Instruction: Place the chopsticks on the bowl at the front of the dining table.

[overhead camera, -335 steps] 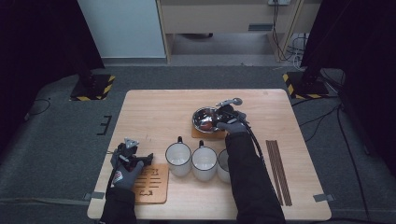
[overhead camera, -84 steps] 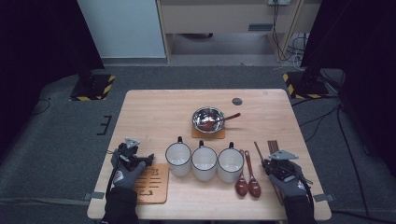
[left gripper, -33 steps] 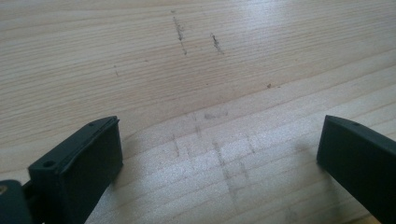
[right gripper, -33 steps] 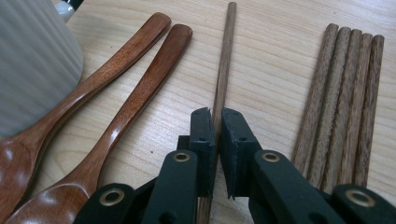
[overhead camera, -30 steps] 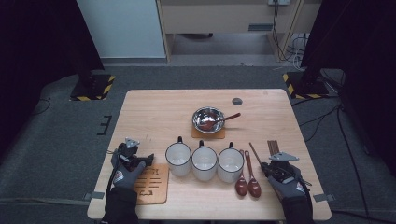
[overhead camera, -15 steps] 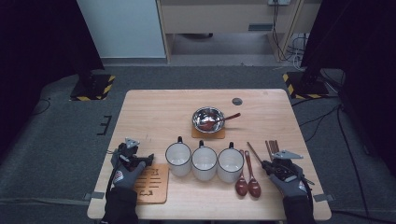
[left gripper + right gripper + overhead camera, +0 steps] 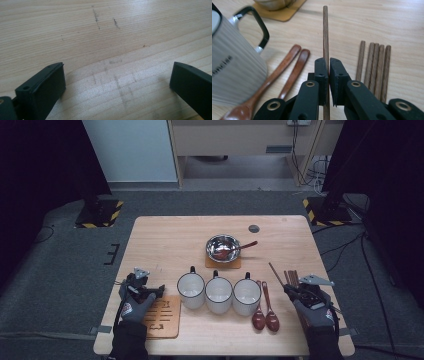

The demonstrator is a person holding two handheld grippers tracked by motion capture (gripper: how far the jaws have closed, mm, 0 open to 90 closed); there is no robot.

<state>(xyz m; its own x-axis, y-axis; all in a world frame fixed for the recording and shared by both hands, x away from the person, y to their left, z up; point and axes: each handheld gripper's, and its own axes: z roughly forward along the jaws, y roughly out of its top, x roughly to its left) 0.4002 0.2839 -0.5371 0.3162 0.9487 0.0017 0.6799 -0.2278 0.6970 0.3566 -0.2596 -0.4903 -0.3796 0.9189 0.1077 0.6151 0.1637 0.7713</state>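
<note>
We see a pale wooden table (image 7: pixel 165 240) from above, with a person's two gloved hands coming in from the near edge, each holding a two-jaw gripper. The right gripper (image 7: pixel 326 65) has its black jaws pinched fully together on a single dark wooden chopstick (image 7: pixel 325 30). In the right gripper view the chopstick runs straight up and away between the jaws, its long axis in line with the gripper, its far tip toward a wooden coaster (image 7: pixel 280 12) under a metal bowl. In the high view the same chopstick (image 7: pixel 276 272) slants from the right gripper (image 7: pixel 295 292) up and to the left, toward the table's middle, angled away from the row of chopsticks (image 7: pixel 292 277) lying flat just beside it. Those chopsticks (image 7: pixel 374 67) lie side by side, pointing away from the person. Left of the held chopstick lie two wooden spoons (image 7: pixel 265 312), handles pointing away, and then three white mugs (image 7: pixel 219 292) in a row. The steel bowl (image 7: pixel 222 247) sits farther back with a spoon in it. The left gripper (image 7: pixel 117 82) rests at the table's left with its jaws spread wide and bare wood between them, beside a slotted wooden board (image 7: pixel 162 315).
</note>
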